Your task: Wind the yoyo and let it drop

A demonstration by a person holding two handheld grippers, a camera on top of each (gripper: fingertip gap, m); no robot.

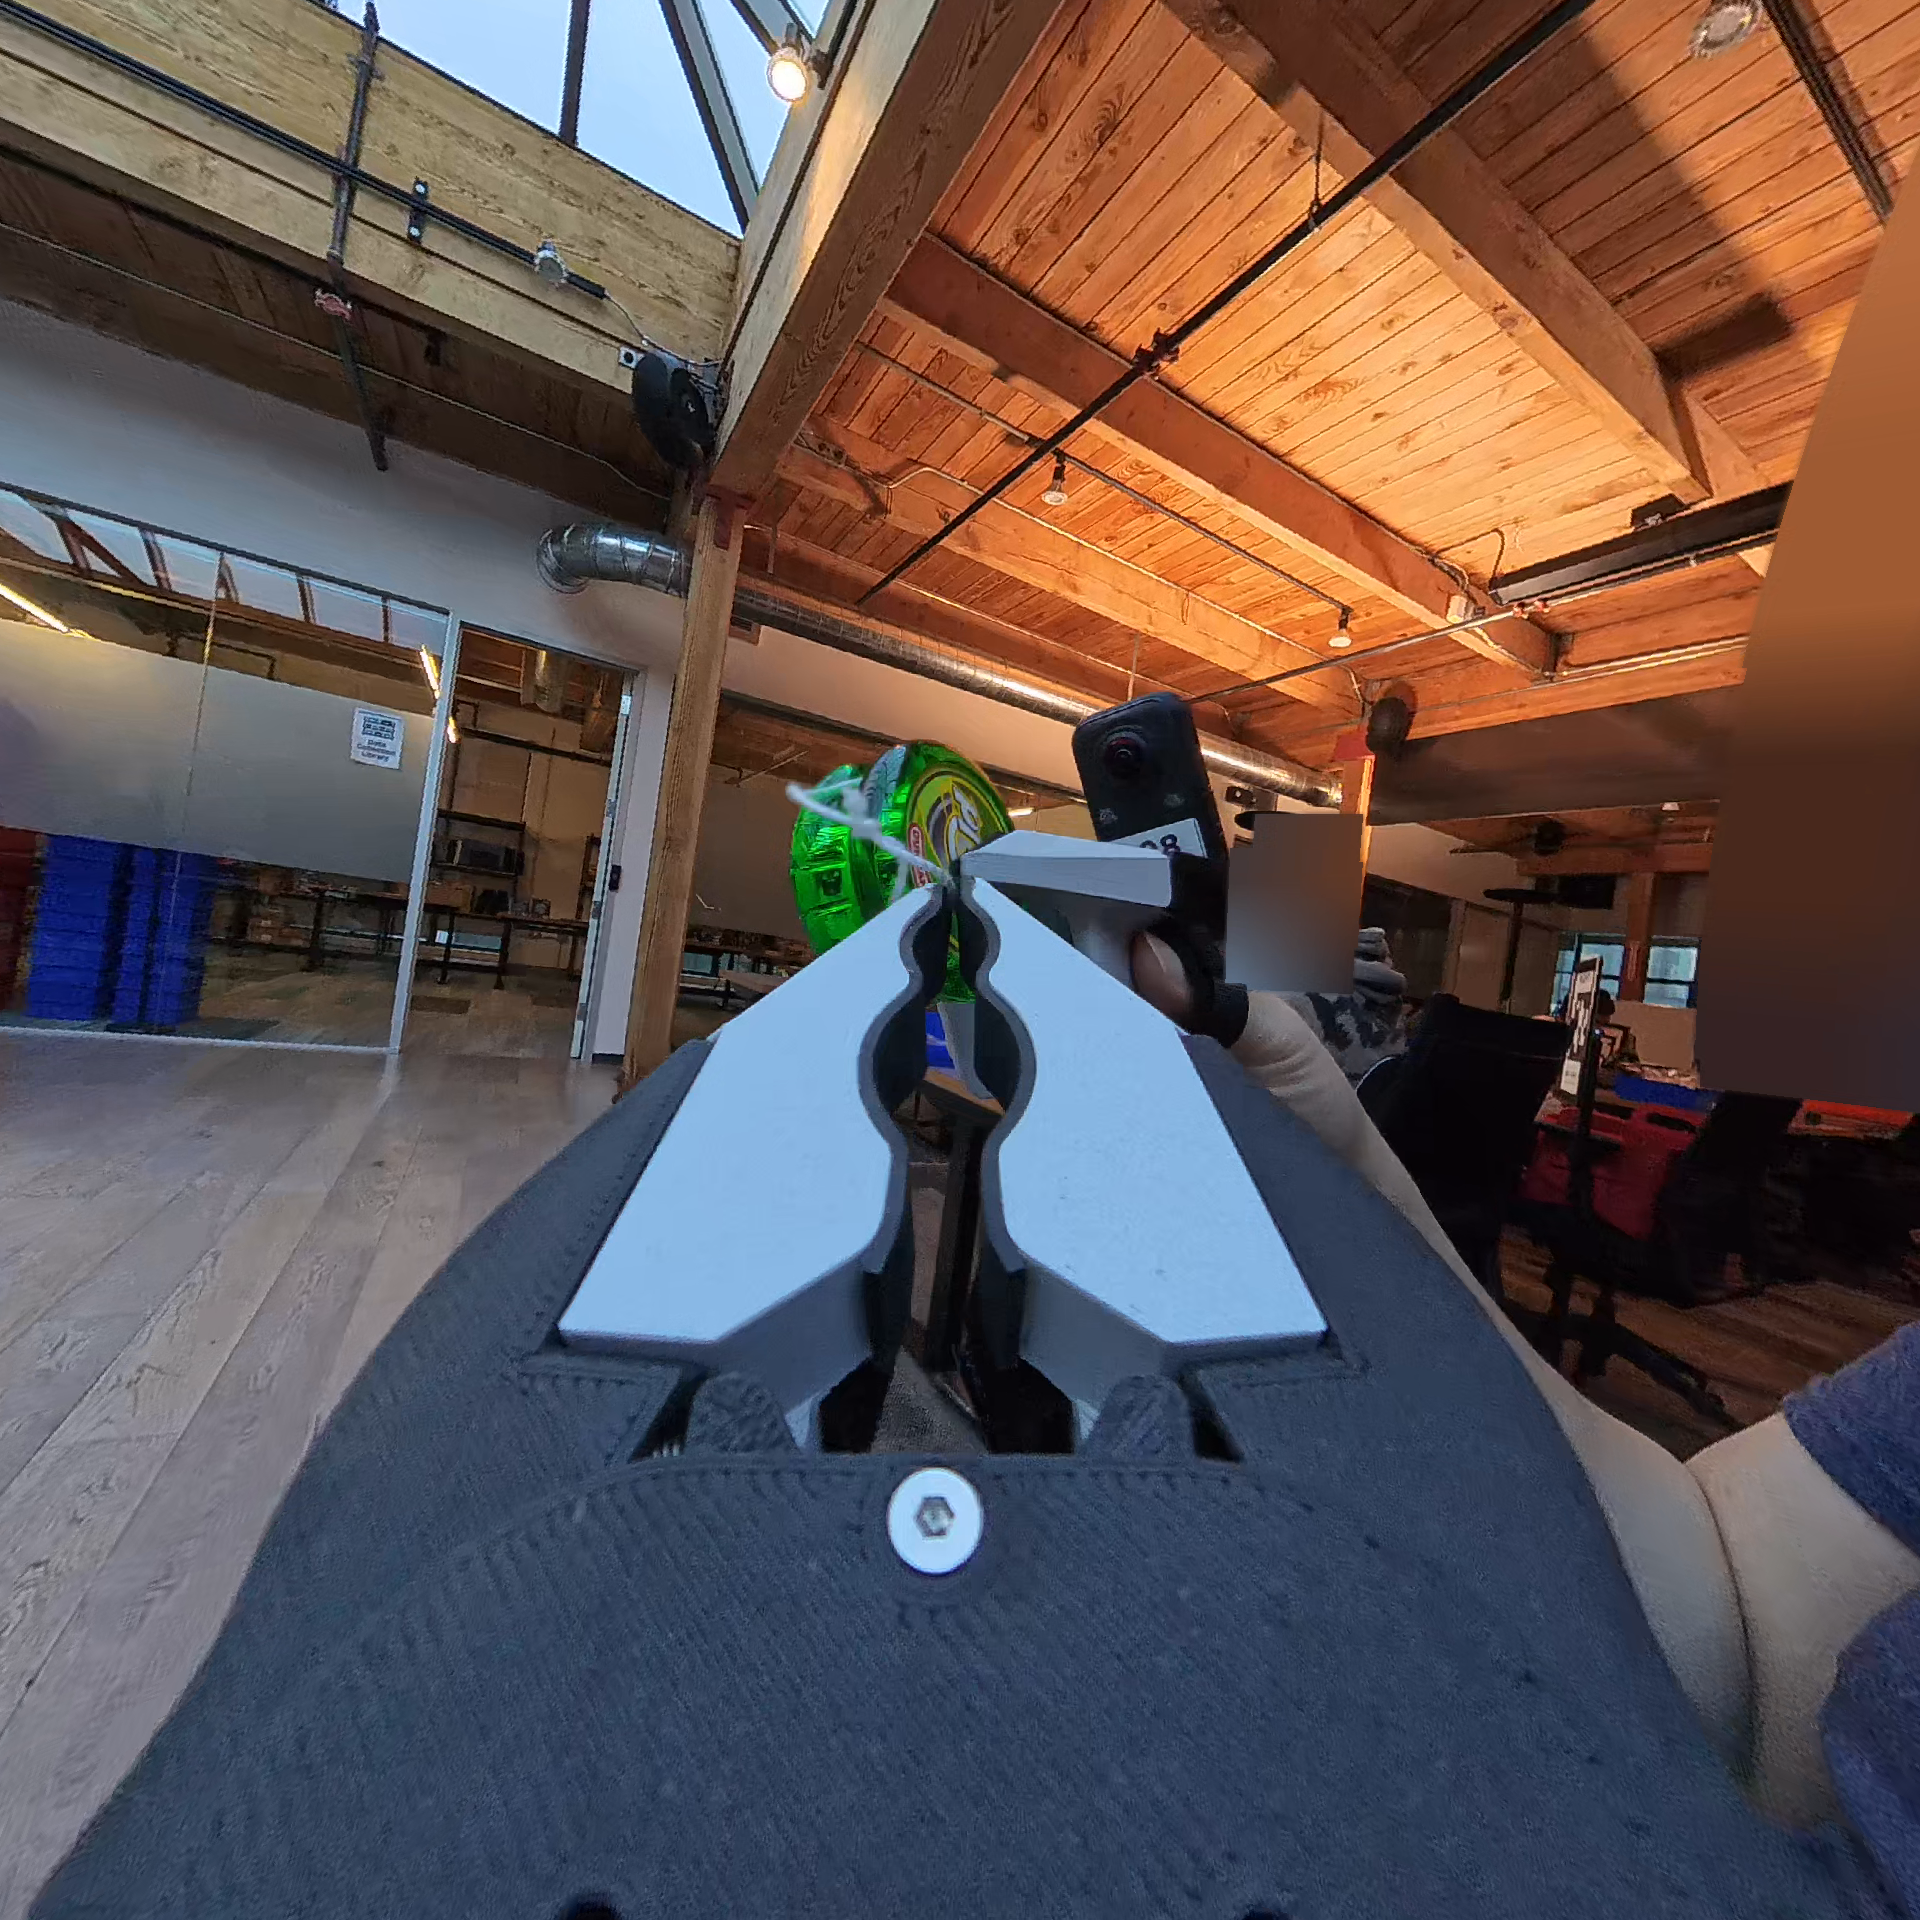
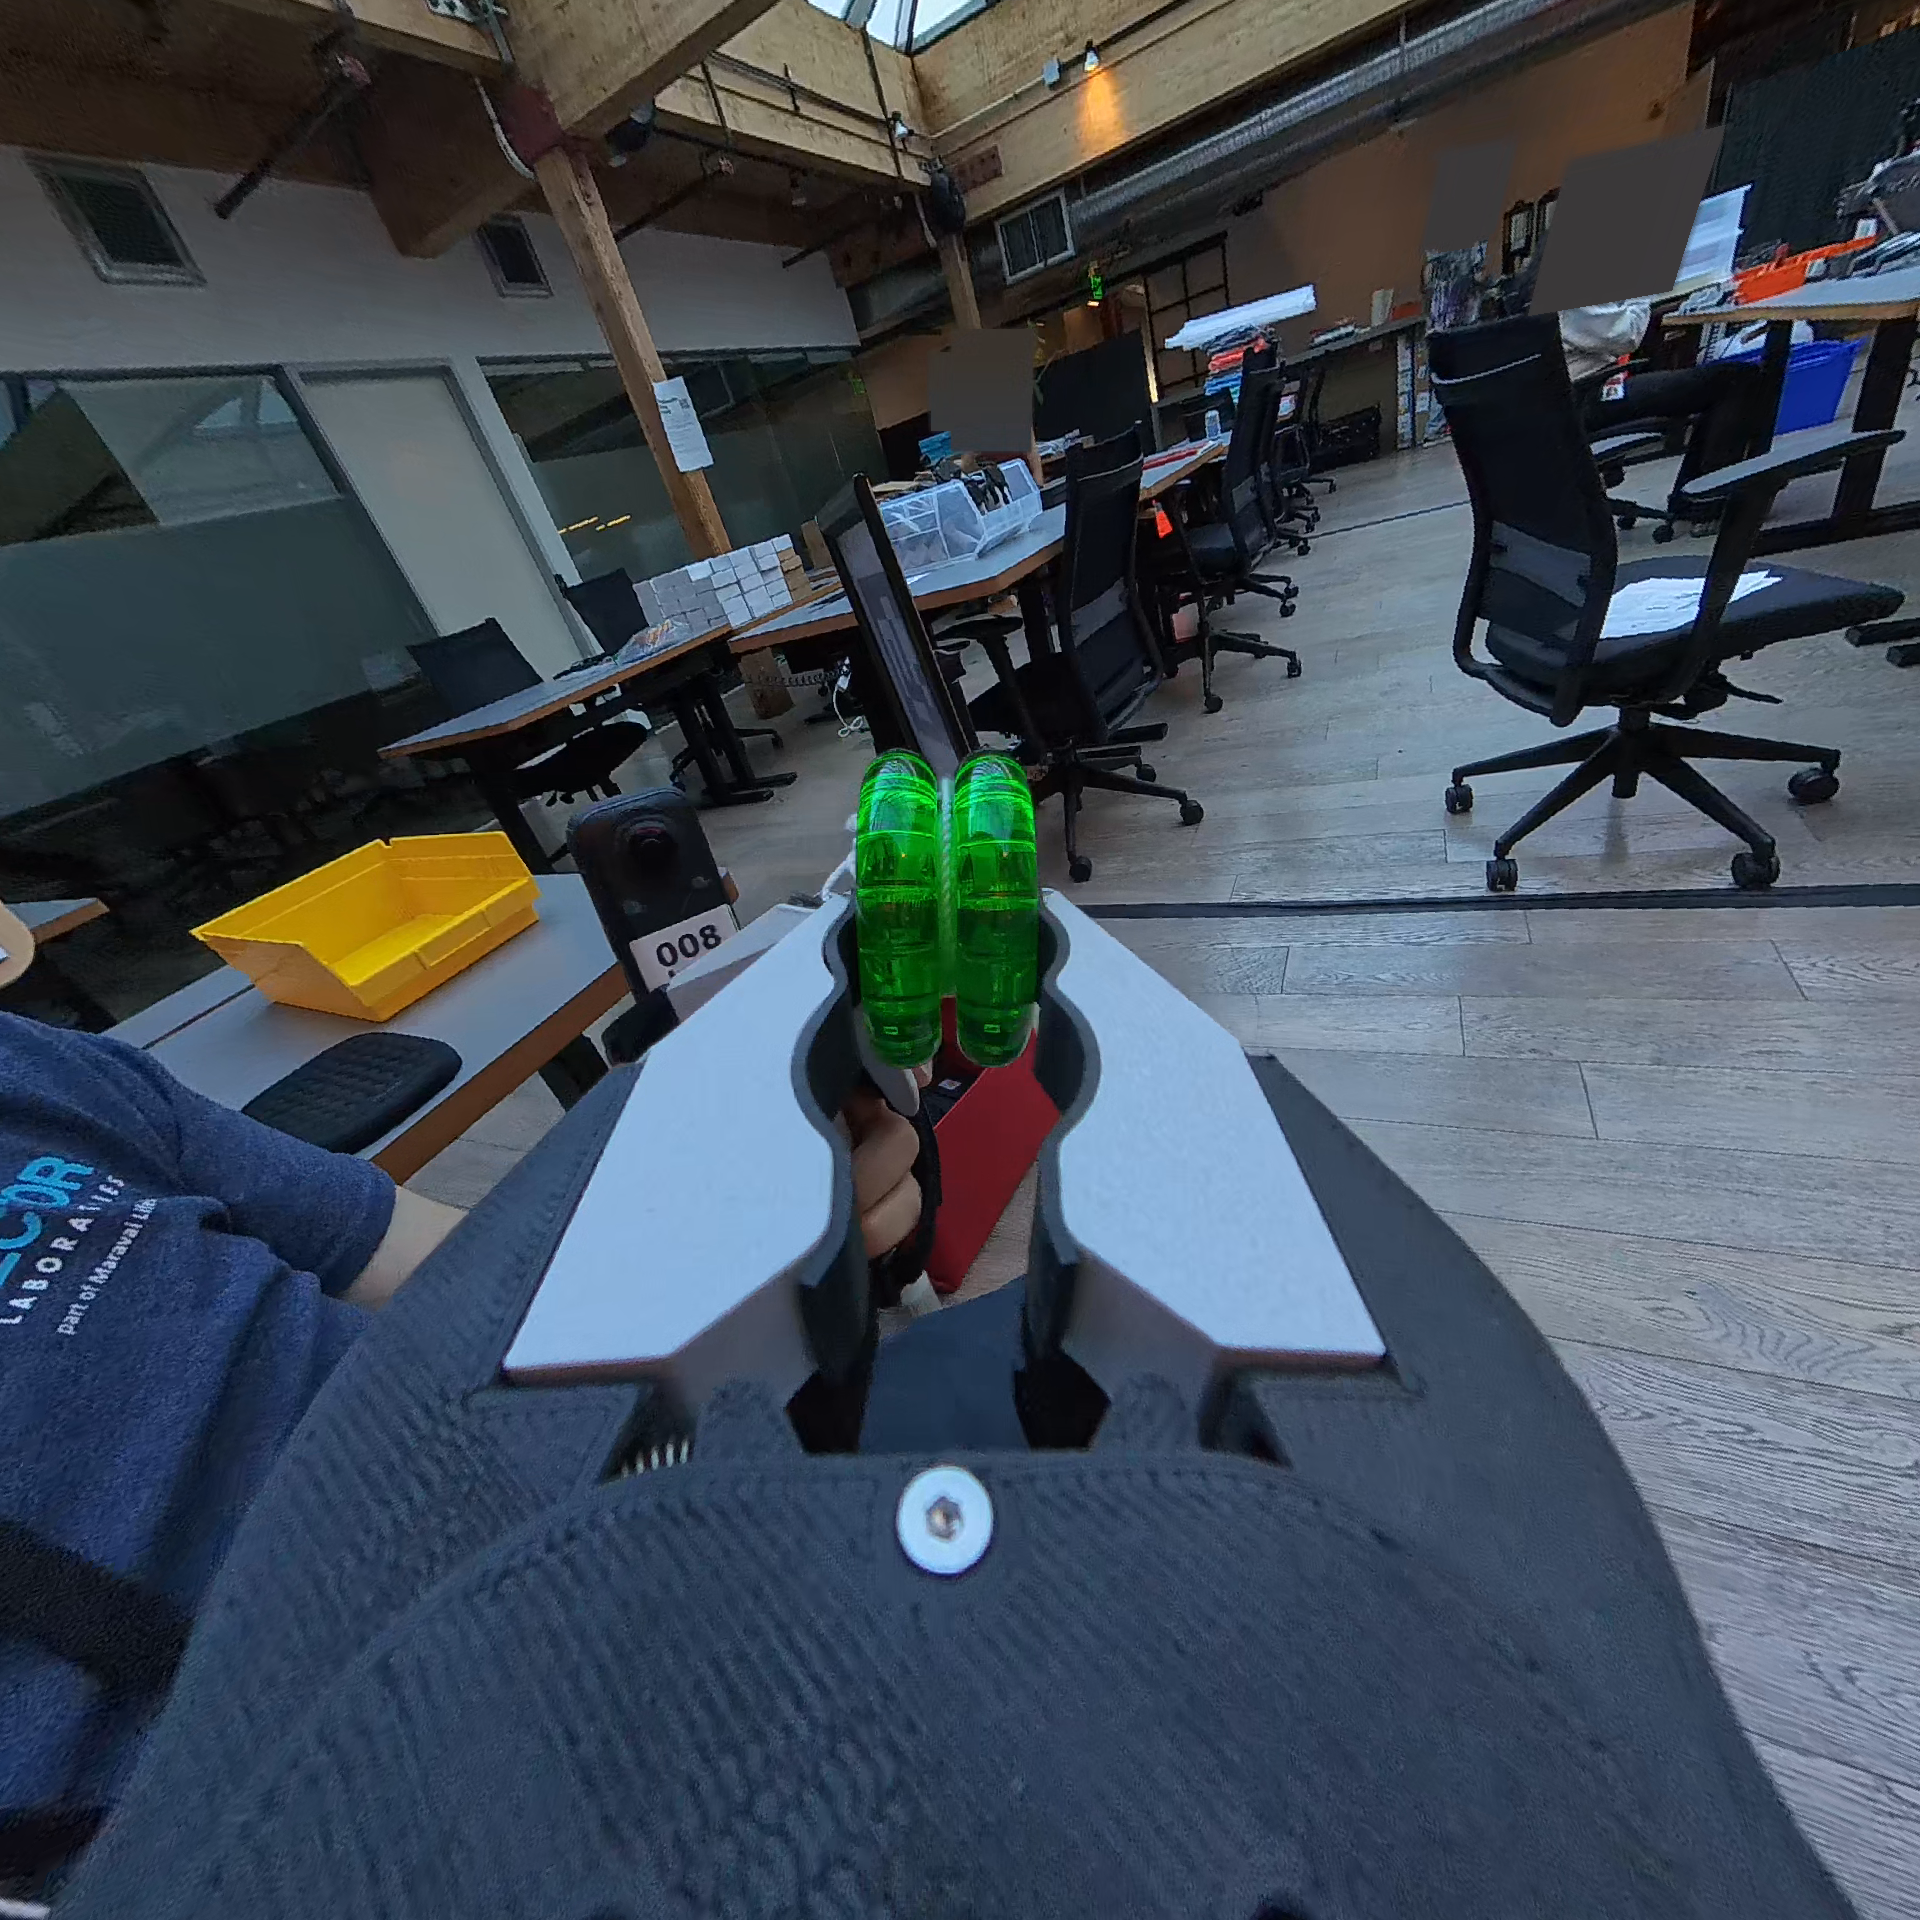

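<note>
— Where's the yoyo (image 2: 945, 909) right now?

— Up in the air, clamped between the fingers of the right gripper (image 2: 948, 940). It's translucent green, held edge-on, both halves standing above the fingertips, with the groove facing back along the gripper.

— And the left gripper (image 1: 954, 896)?

— Its fingers are pressed together on the white string (image 1: 873, 831), right at the tips. The string runs a short way up to the yoyo's groove, with a small knot of loose string near the rim. The two grippers are almost touching, tip to tip.

— Room to move?

— Plenty to the right: open wooden floor (image 2: 1558, 1143) with only a black office chair (image 2: 1621, 623) well off. To the left, it's tighter. A grey desk (image 2: 499, 997) sits just beside the person, with a yellow bin (image 2: 374, 920) and a black padded rest (image 2: 353, 1086) on it. Below the grippers, there's something red (image 2: 987, 1153); I can't tell what.

— Any writing?

— A round printed emblem on the yoyo's face, a number sticker on the black camera (image 2: 649, 873) mounted on the left gripper, print on the person's blue shirt (image 2: 135, 1299), and paper notices on a post and a glass wall. I'll leave the words.

— The room?

— An open office: rows of desks and chairs, glass partitions, wooden beams and plank ceiling (image 1: 1299, 312), a skylight, a silver duct.
</note>
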